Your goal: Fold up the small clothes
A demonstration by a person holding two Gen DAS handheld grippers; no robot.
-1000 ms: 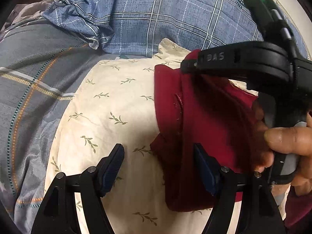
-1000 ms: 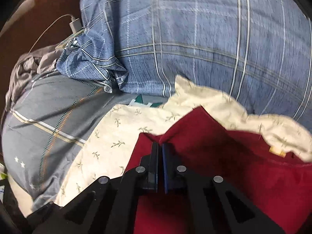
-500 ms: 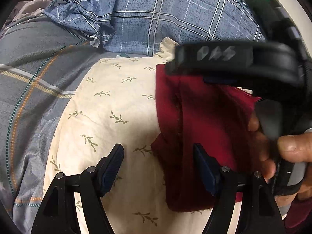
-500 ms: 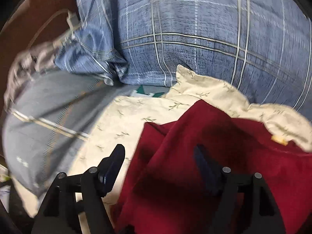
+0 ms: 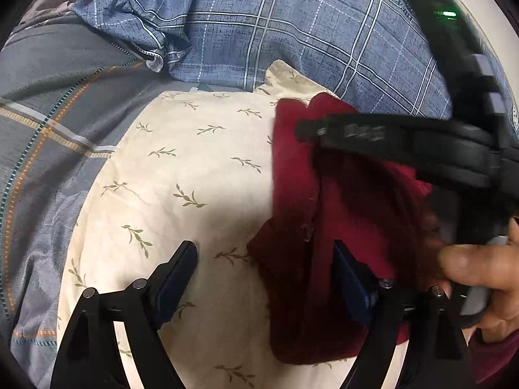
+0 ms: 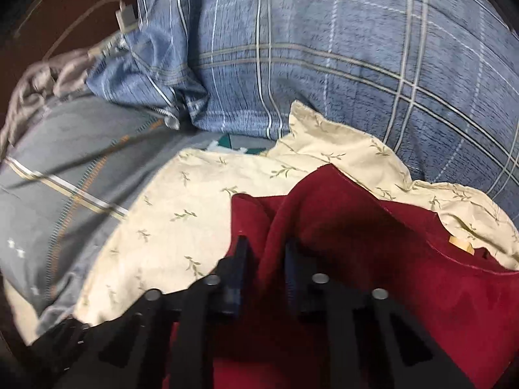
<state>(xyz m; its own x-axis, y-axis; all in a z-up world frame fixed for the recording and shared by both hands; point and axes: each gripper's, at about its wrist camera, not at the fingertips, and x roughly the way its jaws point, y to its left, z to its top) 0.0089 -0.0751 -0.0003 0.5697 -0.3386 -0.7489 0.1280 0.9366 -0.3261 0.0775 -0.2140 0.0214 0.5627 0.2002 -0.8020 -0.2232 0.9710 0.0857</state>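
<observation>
A dark red garment point(image 5: 340, 214) lies partly folded on a cream pillow with a leaf print point(image 5: 181, 188). My left gripper point(image 5: 264, 269) is open, low over the pillow, its right finger over the garment's left edge. My right gripper point(image 6: 264, 259) is partly closed around a raised fold of the red garment point(image 6: 373, 253); the jaws still show a gap. In the left wrist view the right gripper's body point(image 5: 421, 142) crosses above the garment, held by a hand point(image 5: 480, 269).
A blue plaid pillow point(image 6: 324, 48) lies behind the cream one. A grey plaid bedsheet point(image 5: 48, 113) covers the left. A white charger and cable point(image 6: 125, 16) lie at the back left beside the dark headboard.
My right gripper let go of the garment, opened wide, then narrowed again around a fold. It shifted over the cloth. My left gripper has stayed open and still.
</observation>
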